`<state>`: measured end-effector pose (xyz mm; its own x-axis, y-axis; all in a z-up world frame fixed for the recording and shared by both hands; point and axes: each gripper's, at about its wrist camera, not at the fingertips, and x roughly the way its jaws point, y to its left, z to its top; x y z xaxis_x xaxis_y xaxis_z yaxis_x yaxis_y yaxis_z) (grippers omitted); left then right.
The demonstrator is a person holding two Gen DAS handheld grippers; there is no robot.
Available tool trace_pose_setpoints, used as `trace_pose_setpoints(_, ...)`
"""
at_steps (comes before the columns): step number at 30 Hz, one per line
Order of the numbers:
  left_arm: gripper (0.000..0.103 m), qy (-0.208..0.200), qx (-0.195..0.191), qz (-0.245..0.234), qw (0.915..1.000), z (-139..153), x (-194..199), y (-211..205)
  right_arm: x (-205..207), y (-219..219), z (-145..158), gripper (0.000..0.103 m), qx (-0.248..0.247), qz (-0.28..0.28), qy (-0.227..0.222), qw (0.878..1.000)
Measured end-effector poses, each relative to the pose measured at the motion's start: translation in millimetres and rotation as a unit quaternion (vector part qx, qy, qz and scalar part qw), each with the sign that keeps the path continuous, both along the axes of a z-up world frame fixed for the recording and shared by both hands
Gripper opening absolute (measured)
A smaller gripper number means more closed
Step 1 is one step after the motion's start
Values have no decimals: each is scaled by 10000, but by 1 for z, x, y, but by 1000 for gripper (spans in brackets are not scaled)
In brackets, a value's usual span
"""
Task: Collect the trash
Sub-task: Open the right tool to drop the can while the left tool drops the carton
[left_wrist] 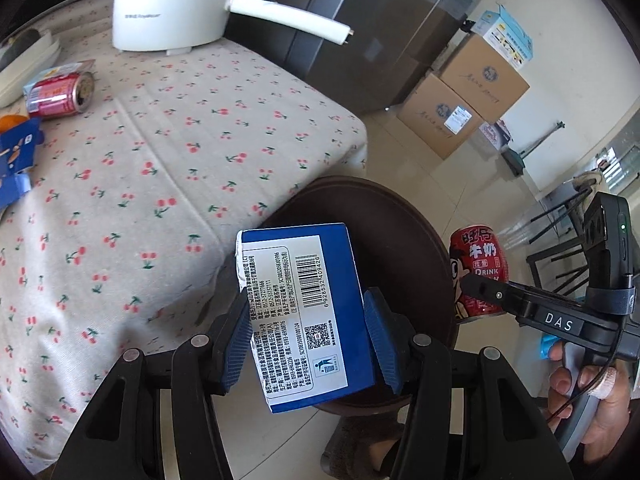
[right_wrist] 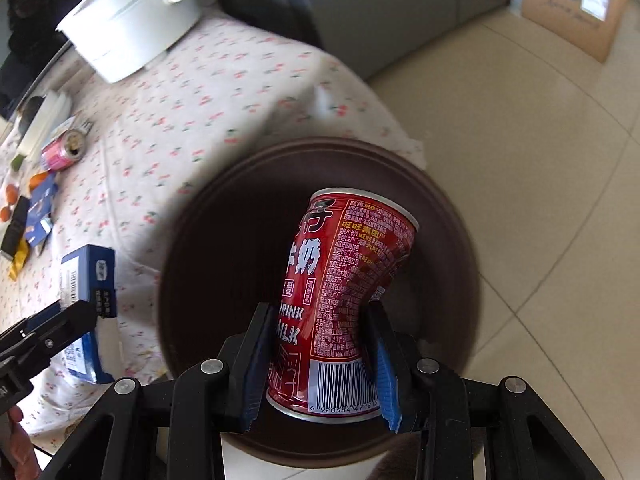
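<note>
My left gripper is shut on a blue carton with a white label, held above the near edge of the dark brown round bin beside the table. The carton also shows in the right wrist view. My right gripper is shut on a dented red milk can, held over the bin's opening. That can shows in the left wrist view at the bin's right side. Another red can lies on its side on the cherry-print tablecloth.
A white electric pot with a long handle stands at the table's far end. Blue wrappers, oranges and small items lie along the table's left. Cardboard boxes stand on the tiled floor by a grey fridge.
</note>
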<state>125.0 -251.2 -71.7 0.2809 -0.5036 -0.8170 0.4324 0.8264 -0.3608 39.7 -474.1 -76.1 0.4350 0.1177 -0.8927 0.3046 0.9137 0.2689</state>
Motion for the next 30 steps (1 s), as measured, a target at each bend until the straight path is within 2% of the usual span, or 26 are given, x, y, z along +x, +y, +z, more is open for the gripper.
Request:
trace_pose_setpoints(2, 59, 4, -73, -94, 9999, -4, 1, -9, -5, -7, -1, 40, -5, -62, 0, 10000)
trace_pose_setpoints(6, 89, -156, 158, -128, 9997, -7, 2, -16, -10, -16, -3, 40, -22, -134, 26, 9999)
trace_pose_setpoints(13, 96, -419, 539, -15, 9977, 0, 0, 11, -9, -17, -4, 40, -70, -106, 53, 9999)
trace_pose_setpoints(24, 96, -397, 836, 563, 9941, 12, 0, 95, 11, 15, -19, 40, -222, 306, 288, 9989)
trace_pose_setpoints(30, 97, -442, 975, 748, 9914, 19, -4, 134, 19, 21, -27, 41, -372, 254, 445, 9980)
